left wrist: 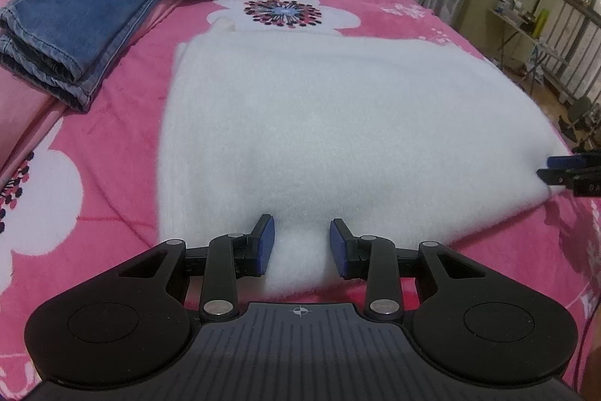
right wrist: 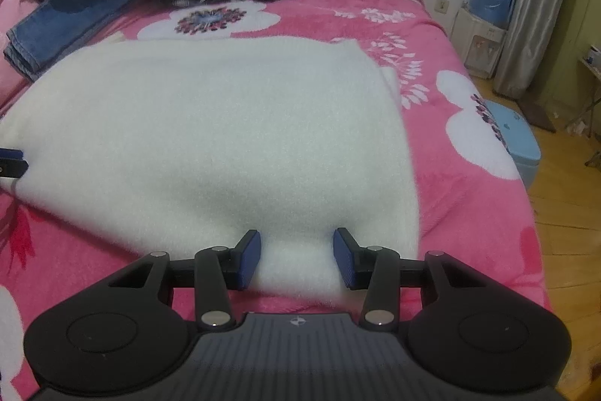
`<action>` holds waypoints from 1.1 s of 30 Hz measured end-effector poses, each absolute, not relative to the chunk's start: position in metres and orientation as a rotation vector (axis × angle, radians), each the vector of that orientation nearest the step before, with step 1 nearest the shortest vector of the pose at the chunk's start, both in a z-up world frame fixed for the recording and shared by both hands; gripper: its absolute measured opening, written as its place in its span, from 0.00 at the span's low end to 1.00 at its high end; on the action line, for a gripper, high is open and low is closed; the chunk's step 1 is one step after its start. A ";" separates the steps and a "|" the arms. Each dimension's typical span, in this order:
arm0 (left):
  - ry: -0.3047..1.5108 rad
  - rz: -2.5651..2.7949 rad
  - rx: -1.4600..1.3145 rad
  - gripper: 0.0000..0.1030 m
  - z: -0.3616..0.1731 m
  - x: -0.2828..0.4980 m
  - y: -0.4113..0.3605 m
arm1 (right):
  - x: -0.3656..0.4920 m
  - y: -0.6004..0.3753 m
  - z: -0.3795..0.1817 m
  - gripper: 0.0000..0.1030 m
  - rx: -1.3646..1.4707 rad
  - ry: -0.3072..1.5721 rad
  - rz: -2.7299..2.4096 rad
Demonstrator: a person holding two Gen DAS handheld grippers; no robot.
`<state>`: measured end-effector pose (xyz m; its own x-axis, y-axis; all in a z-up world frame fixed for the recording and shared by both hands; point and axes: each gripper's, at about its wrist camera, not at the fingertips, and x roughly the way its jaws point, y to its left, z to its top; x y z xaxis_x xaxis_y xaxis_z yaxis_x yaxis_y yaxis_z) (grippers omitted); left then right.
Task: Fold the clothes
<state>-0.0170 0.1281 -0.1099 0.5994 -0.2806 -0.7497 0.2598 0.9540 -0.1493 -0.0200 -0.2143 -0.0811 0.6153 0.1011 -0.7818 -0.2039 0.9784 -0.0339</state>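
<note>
Dim, soft indoor light with faint shadows; fisheye bending and dark vignetting at the edges.

Fuzzy white knit garment [left wrist: 319,123]; plush pink blanket [left wrist: 112,156].

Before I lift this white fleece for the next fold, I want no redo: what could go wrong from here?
1. Both sets of jaws stand open around the near edge of the white fleece; the left gripper and right gripper may pinch only the top layer, so the layers could split.
2. The jeans lie close beside its far left edge and could get covered.
</note>
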 end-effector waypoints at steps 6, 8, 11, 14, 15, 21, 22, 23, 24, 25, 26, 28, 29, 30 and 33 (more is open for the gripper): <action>0.867 -0.319 -0.019 0.32 -0.111 -0.018 0.128 | -0.035 -0.189 -0.042 0.44 -0.115 0.739 0.286; 0.866 -0.318 -0.014 0.32 -0.110 -0.018 0.127 | -0.036 -0.176 -0.048 0.46 -0.160 0.736 0.324; 0.847 -0.314 0.017 0.32 -0.103 -0.022 0.124 | -0.029 -0.163 -0.092 0.49 -0.259 0.838 0.335; 0.820 -0.308 0.058 0.32 -0.094 -0.028 0.121 | -0.030 -0.172 -0.103 0.51 -0.215 0.818 0.352; 0.811 -0.307 0.071 0.32 -0.090 -0.030 0.120 | -0.028 -0.175 -0.101 0.51 -0.194 0.832 0.350; 0.726 -0.463 0.250 0.33 -0.079 -0.032 0.070 | -0.028 -0.175 -0.099 0.51 -0.199 0.842 0.345; 0.711 -0.488 0.280 0.33 -0.077 -0.033 0.062 | -0.029 -0.174 -0.099 0.51 -0.196 0.841 0.342; 0.728 -0.491 0.314 0.33 -0.086 -0.030 0.053 | -0.029 -0.173 -0.100 0.51 -0.197 0.840 0.340; 0.754 -0.484 0.345 0.33 -0.097 -0.028 0.044 | -0.030 -0.172 -0.100 0.51 -0.197 0.838 0.338; 0.770 -0.456 0.378 0.33 -0.112 -0.027 0.037 | -0.030 -0.171 -0.100 0.51 -0.198 0.839 0.337; 0.743 -0.432 0.400 0.34 -0.123 -0.032 0.033 | -0.029 -0.171 -0.101 0.51 -0.199 0.841 0.338; 0.706 -0.406 0.416 0.34 -0.126 -0.039 0.028 | -0.028 -0.171 -0.101 0.51 -0.200 0.846 0.340; 0.708 -0.395 0.408 0.34 -0.124 -0.040 0.028 | -0.027 -0.170 -0.099 0.51 -0.203 0.851 0.340; 0.715 -0.390 0.391 0.34 -0.123 -0.039 0.029 | -0.026 -0.169 -0.095 0.51 -0.198 0.854 0.330; 0.725 -0.396 0.351 0.34 -0.121 -0.037 0.036 | -0.032 -0.159 -0.077 0.51 -0.174 0.799 0.340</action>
